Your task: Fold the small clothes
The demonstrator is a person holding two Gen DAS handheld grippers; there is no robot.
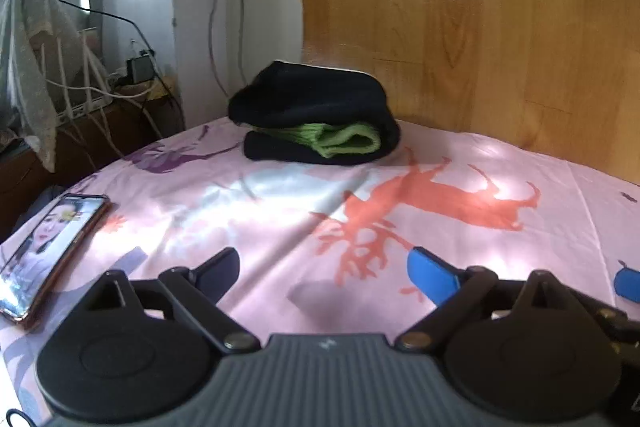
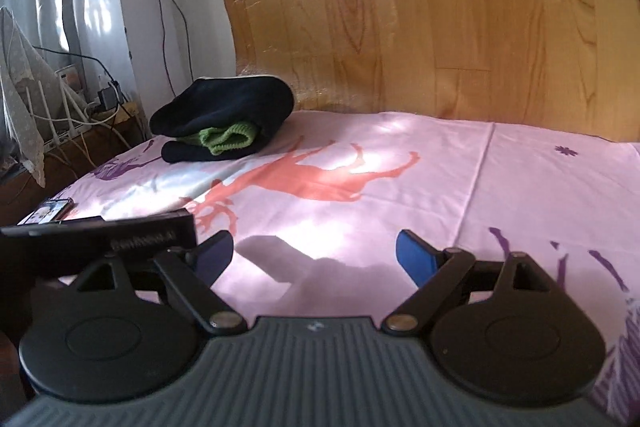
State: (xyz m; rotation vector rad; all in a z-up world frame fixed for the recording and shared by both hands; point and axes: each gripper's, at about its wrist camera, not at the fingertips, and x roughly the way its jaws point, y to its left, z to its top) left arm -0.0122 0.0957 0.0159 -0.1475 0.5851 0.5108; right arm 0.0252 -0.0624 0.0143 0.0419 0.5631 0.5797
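Black-and-green folded clothes (image 1: 316,125), stacked at the far end of the pink bed sheet (image 1: 280,219), near the wooden wall. Left hand-held gripper (image 1: 326,273): jaws wide, empty. Right hand-held gripper (image 2: 314,255): likewise. Stack looks finished; best left undisturbed, both grippers kept well apart from it.

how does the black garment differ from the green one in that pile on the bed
The black garment is much larger and wraps over and under the pile; the green garment is small and tucked between its layers. The black one looks smooth and dark; the green one is bright, with a ribbed knit edge. Both lie folded together on the pink sheet, apart from both grippers.
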